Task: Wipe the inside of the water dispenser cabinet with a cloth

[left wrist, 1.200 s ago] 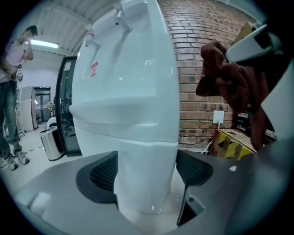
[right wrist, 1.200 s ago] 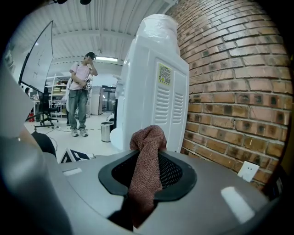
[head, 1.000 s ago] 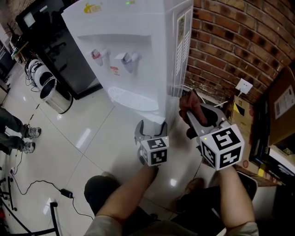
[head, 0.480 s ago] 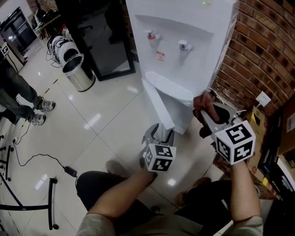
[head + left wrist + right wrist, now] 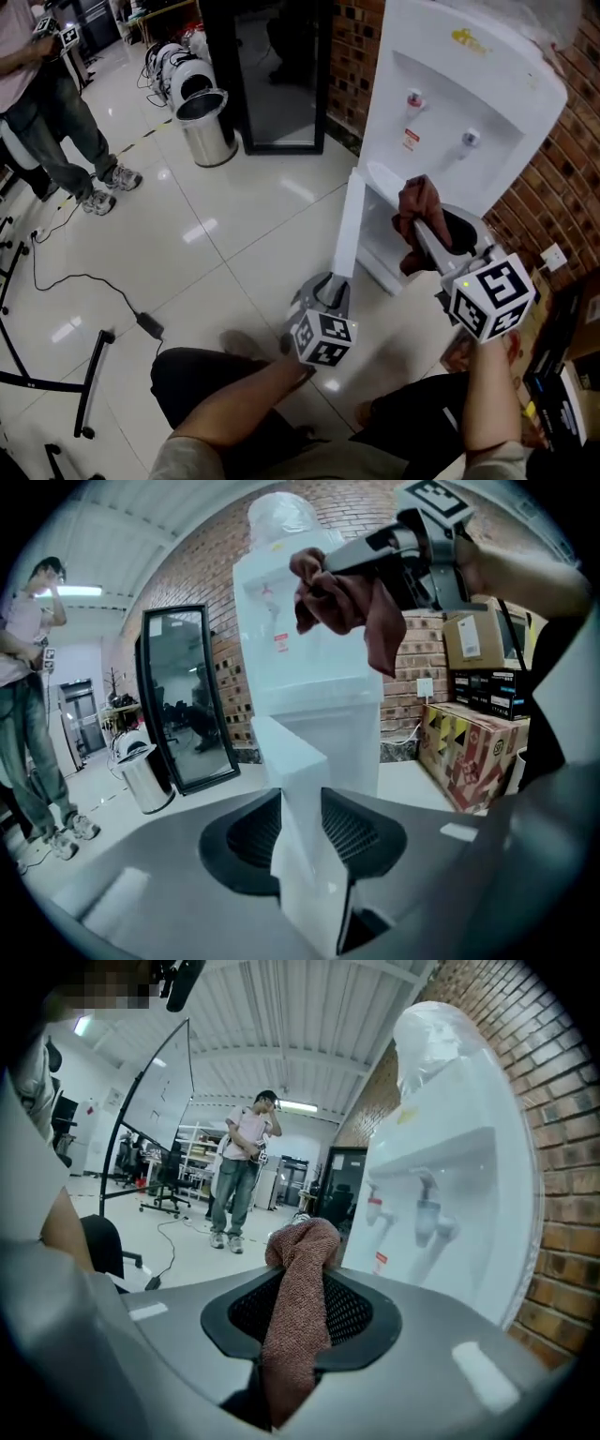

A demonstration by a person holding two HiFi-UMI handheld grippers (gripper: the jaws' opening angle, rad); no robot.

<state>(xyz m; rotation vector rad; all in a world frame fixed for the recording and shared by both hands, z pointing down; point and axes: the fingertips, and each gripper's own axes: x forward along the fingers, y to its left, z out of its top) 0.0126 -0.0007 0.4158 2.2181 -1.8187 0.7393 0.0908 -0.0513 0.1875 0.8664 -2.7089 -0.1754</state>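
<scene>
The cabinet door [image 5: 349, 223] stands wide open, edge-on towards us, walling off the left side of the opening [image 5: 378, 239]. The way in is from the front, low under the taps [image 5: 413, 98] of the water dispenser [image 5: 473, 141]. The brick wall [image 5: 572, 178] is close on the right, with cardboard boxes [image 5: 469, 747] near its foot. Left of the door there is open tiled floor [image 5: 234, 234], with the bin [image 5: 204, 127] and cable [image 5: 89, 279] well apart.
</scene>
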